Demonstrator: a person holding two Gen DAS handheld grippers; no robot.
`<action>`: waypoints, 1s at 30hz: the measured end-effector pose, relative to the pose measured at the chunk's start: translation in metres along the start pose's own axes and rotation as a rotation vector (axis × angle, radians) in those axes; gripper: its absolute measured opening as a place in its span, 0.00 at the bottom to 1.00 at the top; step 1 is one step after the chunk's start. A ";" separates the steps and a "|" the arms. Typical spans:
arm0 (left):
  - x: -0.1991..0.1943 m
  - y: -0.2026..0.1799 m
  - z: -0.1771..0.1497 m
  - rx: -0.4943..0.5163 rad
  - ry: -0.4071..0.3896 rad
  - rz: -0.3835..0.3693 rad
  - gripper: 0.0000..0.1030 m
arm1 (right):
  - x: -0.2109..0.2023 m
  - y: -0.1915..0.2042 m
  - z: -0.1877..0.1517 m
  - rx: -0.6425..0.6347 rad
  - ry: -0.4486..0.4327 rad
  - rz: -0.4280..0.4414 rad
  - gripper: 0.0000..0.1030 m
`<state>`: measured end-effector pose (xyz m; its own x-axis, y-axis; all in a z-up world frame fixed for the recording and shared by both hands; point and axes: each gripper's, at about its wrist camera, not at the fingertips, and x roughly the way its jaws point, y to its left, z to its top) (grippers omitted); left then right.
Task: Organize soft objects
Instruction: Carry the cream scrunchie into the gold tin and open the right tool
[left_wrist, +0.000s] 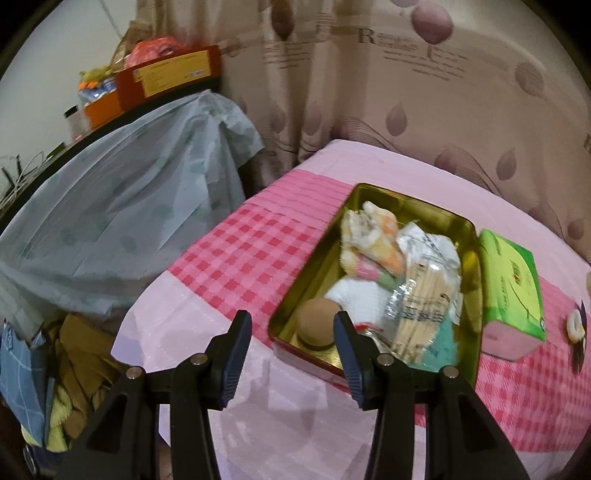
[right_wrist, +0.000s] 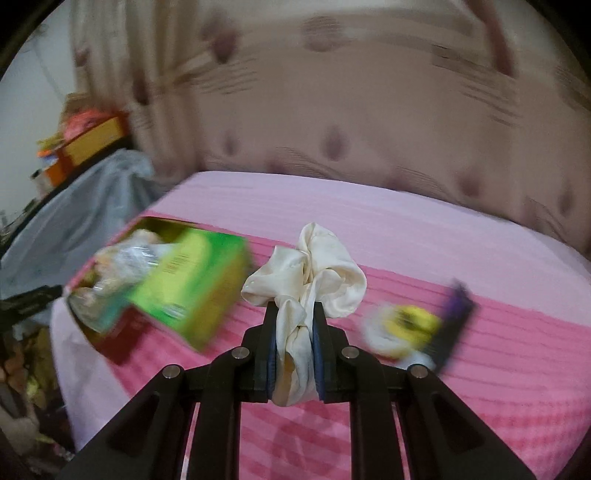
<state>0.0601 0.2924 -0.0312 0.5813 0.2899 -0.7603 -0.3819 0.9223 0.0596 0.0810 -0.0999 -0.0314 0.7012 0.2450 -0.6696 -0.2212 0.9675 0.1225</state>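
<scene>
Right gripper (right_wrist: 294, 332), low in the middle of its frame, is clamped on a cream scrunchie (right_wrist: 310, 273); the fabric is squeezed between the blue pads and puffs out above the fingertips, clear of the bedspread (right_wrist: 424, 229). Past it, at right, lies a blurred yellow and white toy (right_wrist: 402, 328) with a purple strip (right_wrist: 458, 321) beside it. At left stands a green tissue box (right_wrist: 195, 284), touching the tin (right_wrist: 110, 339) behind it.

Left gripper (left_wrist: 291, 325), bottom centre of its frame, stands apart with nothing between its pads, its right finger over the tin's (left_wrist: 373, 192) near corner. Inside the tin, nearest, is a brown ball (left_wrist: 314, 325); then a white cloth (left_wrist: 354, 295), a clear pack of wooden sticks (left_wrist: 421, 295) and a teal cloth (left_wrist: 447, 343); farthest, a patterned cloth (left_wrist: 373, 236). The tissue box (left_wrist: 513, 288) sits against the tin's right side. Upper left, a pale blue sheet (left_wrist: 129, 206) drapes a table with boxes (left_wrist: 166, 74) on top. A curtain (left_wrist: 369, 92) fills the top.
</scene>
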 end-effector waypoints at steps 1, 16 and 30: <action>0.000 0.002 0.001 -0.006 -0.005 0.015 0.46 | 0.004 0.014 0.003 -0.013 -0.001 0.021 0.14; -0.004 0.022 0.007 -0.079 -0.047 0.101 0.46 | 0.097 0.195 0.058 -0.191 0.088 0.272 0.15; -0.006 0.030 0.008 -0.107 -0.042 0.086 0.46 | 0.174 0.231 0.080 -0.209 0.207 0.210 0.40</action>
<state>0.0508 0.3201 -0.0202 0.5720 0.3794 -0.7272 -0.5046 0.8618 0.0526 0.2057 0.1711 -0.0612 0.4782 0.3987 -0.7826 -0.4946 0.8585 0.1352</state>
